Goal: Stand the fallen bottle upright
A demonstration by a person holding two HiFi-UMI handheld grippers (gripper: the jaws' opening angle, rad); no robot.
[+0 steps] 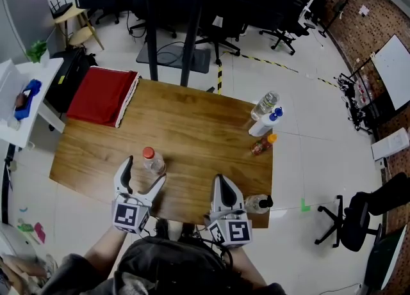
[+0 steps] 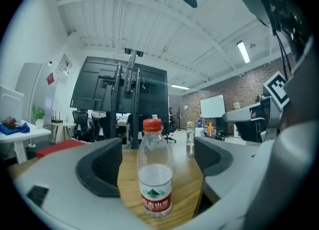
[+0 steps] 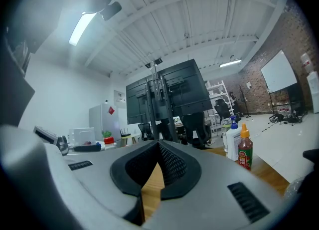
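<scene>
Apparently the work on the tabletop (image 1: 192,127) is nearly done: the left tool (image 1: 147,168) is held low, jaws wide apart on both sides of the upright red-capped bottle (image 1: 152,160), not touching it. The right tool (image 1: 221,178), jaws together and empty, waits beside a dark-capped bottle (image 1: 256,204) lying at the near edge.

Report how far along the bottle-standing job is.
Done: the red-capped bottle stands upright on the table, between the open jaws of the left claw, ungripped. In hand: nothing; the right claw is shut and empty. Left: a black-capped bottle lies on its side at the table's near edge, beside the right claw.
</scene>
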